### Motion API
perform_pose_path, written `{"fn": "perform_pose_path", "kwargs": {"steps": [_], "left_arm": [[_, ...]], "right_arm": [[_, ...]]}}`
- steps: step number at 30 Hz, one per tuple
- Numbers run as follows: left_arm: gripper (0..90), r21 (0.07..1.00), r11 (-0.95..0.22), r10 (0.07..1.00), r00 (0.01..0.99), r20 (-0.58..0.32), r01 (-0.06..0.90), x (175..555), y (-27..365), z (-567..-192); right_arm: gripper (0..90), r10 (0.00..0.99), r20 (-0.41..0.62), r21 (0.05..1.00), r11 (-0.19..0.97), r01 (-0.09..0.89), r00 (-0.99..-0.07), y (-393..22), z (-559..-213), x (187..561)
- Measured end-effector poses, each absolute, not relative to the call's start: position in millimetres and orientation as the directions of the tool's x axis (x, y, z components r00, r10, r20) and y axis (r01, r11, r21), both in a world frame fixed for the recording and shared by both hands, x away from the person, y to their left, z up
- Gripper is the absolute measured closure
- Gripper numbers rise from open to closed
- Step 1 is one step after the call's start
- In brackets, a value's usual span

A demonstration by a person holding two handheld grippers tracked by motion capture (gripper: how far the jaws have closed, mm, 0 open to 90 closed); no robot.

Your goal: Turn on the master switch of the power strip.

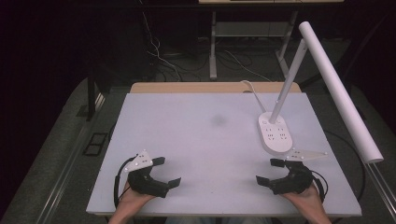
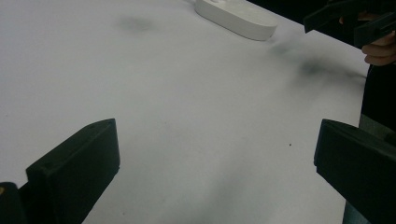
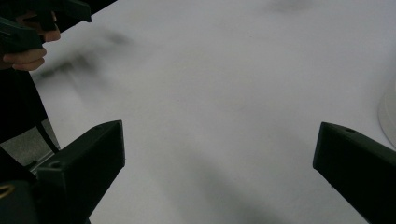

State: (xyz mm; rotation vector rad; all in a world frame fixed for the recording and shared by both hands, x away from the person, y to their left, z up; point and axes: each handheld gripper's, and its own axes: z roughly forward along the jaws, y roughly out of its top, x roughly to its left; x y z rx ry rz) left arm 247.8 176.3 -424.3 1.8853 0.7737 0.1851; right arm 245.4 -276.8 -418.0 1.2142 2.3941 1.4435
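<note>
A white, flat, oval power strip base [image 1: 276, 134] with small dark socket slots on its top sits on the far right part of the white rectangular table top [image 1: 205, 135], and it is the thing nearest to the grippers. Its surface is smooth and matte, its edge rounded, and a slim white lamp stem [image 1: 289, 79] rises from its far end at a slant toward a long white tube-shaped lamp head [image 1: 341, 93] that reaches out past the table's right edge. A thin white cord [image 1: 252, 91] runs from the base toward the table's far edge. In the left gripper view the same base [image 2: 236, 16] appears as a low white pad at the top, well apart from that gripper's jaws. The black left gripper [image 1: 169, 171] rests near the table's near left edge, held in the person's left hand [image 1: 133, 198]; its jaws stand wide apart with nothing but bare table between them. The black right gripper [image 1: 269, 171] lies near the near right edge in the right hand [image 1: 306, 196], just on the near side of the base without touching it; its jaws are likewise spread wide and hold nothing. The two grippers point inward, toward each other.
</note>
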Motion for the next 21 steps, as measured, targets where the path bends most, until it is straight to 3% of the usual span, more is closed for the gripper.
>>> {"fn": "perform_pose_path", "kwargs": {"steps": [21], "left_arm": [[0.0,0.864,-0.261,0.584,0.783,-0.213,0.430,248.1,173.8,-425.7]], "right_arm": [[1.8,0.685,0.305,0.769,0.233,0.596,-0.661,-279.9,-419.4,246.3]]}}
